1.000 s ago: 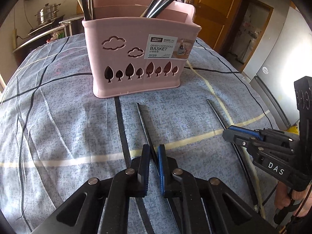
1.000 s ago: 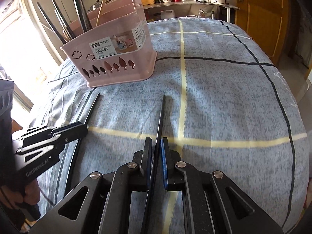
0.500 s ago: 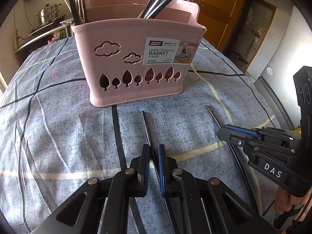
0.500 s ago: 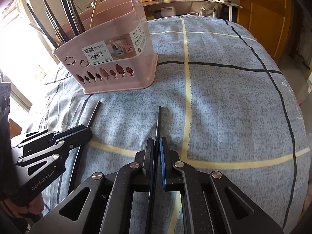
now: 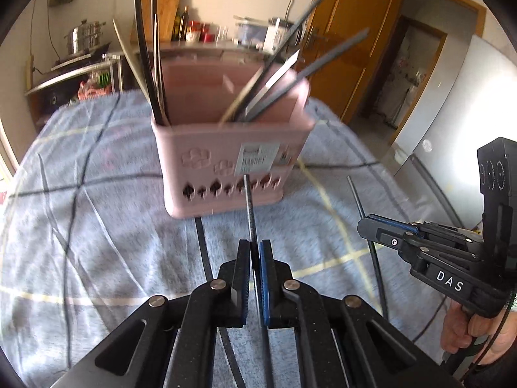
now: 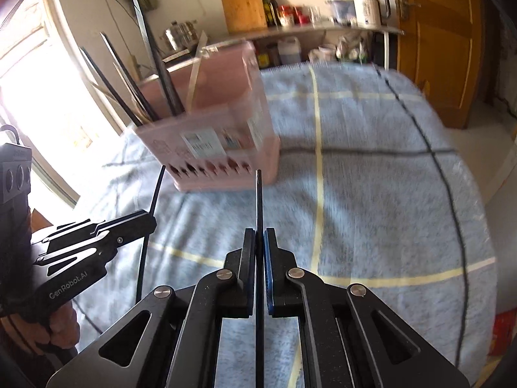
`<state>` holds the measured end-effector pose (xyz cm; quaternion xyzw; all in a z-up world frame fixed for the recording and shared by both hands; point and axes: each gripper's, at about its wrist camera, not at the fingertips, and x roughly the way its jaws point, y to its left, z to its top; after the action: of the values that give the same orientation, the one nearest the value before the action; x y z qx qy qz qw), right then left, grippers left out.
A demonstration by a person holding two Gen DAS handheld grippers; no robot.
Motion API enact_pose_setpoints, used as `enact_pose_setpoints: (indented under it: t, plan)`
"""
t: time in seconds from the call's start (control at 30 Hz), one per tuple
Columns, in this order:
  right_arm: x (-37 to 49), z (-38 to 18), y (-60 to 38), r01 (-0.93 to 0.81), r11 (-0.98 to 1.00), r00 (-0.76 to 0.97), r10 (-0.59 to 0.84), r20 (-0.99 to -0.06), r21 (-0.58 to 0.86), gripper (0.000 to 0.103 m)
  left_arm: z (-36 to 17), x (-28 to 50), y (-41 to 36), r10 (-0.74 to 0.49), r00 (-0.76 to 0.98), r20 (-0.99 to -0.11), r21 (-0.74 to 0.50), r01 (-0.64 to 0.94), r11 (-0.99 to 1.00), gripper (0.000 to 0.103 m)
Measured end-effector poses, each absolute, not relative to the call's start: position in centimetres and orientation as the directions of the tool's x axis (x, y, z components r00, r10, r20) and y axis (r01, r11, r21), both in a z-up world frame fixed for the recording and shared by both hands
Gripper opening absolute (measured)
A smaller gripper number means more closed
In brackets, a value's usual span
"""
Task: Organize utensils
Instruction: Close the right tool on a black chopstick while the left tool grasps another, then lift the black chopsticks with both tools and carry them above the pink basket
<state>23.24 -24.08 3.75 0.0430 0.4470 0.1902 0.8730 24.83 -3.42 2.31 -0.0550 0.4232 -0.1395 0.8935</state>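
We are working over a table draped in a blue-grey checked cloth [image 5: 97,242], with yellow and black lines crossing it. Toward the far side of the table, a pink divided basket [image 5: 226,174] is standing upright on the cloth, already holding several dark chopsticks [image 5: 278,74] that are leaning out of its compartments to left and right. Nearer to us, our left gripper [image 5: 255,252] is clamping a black chopstick [image 5: 250,207] between its pads, the stick's tip pointing toward the basket's front wall. To its right, our right gripper [image 6: 258,242] is likewise pinching a second black chopstick [image 6: 259,194], which is also pointing toward the basket. In each wrist view we are seeing the other gripper off to the side, a hand [image 5: 465,326] wrapping its handle. Both views are blurring, so we cannot tell whether either chopstick is touching the cloth.
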Motion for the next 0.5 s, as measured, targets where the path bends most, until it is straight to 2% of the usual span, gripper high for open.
enact_pose_setpoints:
  t: [0.5]
  plan:
    - [21.2, 12.5, -23.4, -0.361, 0.907, 0.66, 0.414, -0.627, 0.219, 0.005, 11.4, 22.8, -2.0, -0.29, 0.733, -0.615, -0.165, 0.24, 0.957, 0.005]
